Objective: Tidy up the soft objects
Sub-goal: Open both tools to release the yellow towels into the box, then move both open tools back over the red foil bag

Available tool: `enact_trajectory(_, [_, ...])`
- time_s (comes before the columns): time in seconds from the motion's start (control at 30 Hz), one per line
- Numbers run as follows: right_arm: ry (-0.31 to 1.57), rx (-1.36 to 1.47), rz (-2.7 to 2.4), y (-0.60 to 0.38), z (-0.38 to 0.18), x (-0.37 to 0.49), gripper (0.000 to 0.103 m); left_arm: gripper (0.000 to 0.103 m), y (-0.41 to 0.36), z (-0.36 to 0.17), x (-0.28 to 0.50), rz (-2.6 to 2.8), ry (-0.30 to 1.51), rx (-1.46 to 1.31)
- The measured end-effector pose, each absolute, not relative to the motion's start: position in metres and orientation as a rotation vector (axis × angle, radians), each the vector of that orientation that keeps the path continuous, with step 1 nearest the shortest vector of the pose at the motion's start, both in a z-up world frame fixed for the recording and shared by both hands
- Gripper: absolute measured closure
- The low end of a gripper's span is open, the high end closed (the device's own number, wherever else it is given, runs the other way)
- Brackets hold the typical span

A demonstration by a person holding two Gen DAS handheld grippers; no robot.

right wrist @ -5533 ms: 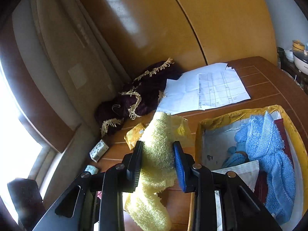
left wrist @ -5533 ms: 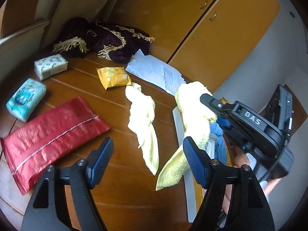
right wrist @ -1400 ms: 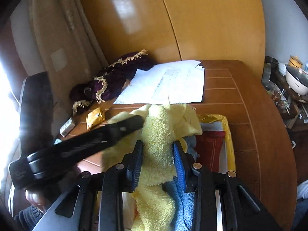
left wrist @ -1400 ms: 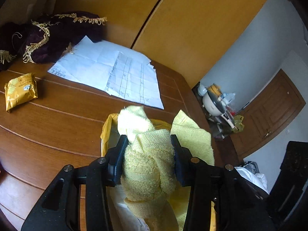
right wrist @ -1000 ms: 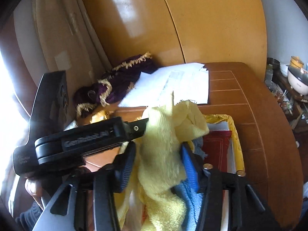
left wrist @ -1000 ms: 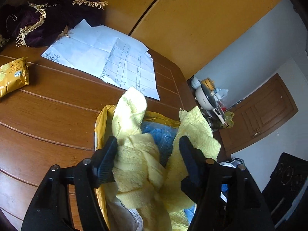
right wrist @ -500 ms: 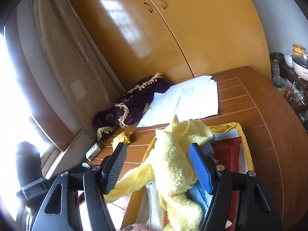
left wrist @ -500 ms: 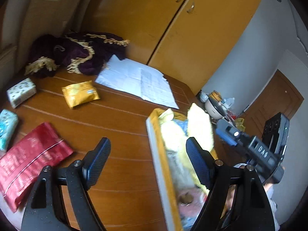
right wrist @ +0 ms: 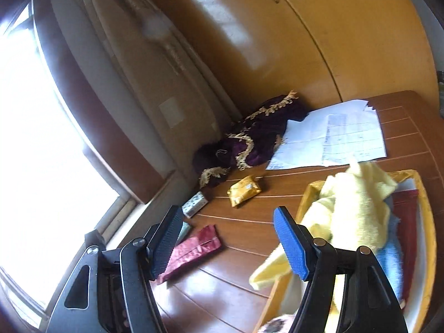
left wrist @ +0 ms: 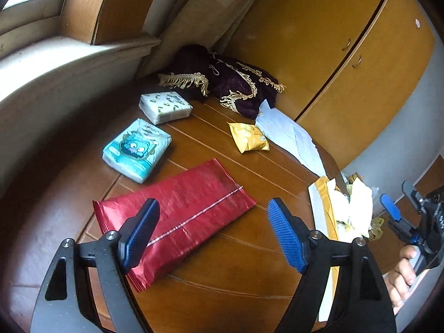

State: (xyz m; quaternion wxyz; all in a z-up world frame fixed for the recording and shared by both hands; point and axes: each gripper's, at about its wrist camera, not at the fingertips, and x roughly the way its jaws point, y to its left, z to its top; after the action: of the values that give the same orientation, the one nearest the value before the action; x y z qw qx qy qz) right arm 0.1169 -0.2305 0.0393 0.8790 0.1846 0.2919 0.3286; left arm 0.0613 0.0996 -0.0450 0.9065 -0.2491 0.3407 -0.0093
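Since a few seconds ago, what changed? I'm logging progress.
Both yellow towels went into the yellow box; the left gripper and right gripper let go, jaws open, and pulled back. The red pouch, tissue packs and gold packet stayed put.

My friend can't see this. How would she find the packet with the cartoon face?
Start at the window sill and look down at the wooden table. Two tissue packs lie there, near the big red bag. Hers is the light blue tissue pack with a cartoon face; the white tissue pack has small leaves.
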Motion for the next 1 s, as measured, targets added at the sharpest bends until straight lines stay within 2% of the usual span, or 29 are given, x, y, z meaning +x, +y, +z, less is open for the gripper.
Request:
enact_trajectory(0.13, [0.666, 0.416, 0.731, -0.183, 0.038, 0.129, 0.032, 0.023, 0.092, -0.043, 0.087, 0.026, 0.718, -0.352])
enact_trajectory(0.3, [0.708, 0.359, 0.664, -0.143, 0.003, 0.146, 0.032, 0.023, 0.082, -0.060, 0.120, 0.013, 0.814, -0.236])
enact_trajectory(0.43, [0.774, 0.412, 0.644, -0.146, -0.021, 0.158, 0.032, 0.023, 0.080, -0.071, 0.123, 0.008, 0.871, -0.233])
enact_trajectory(0.7, [0.749, 0.396, 0.611, -0.151, -0.022, 0.157, 0.032, 0.023, 0.064, -0.071, 0.104, -0.056, 0.963, -0.292])
enact_trajectory(0.83, [0.759, 0.400, 0.610, -0.151, -0.024, 0.160, 0.032, 0.023, 0.049, -0.072, 0.098, -0.002, 0.946, -0.162])
enact_trajectory(1.0, [0.761, 0.394, 0.615, -0.149, -0.024, 0.159, 0.032, 0.023, 0.047, -0.078, 0.092, -0.017, 0.967, -0.227])
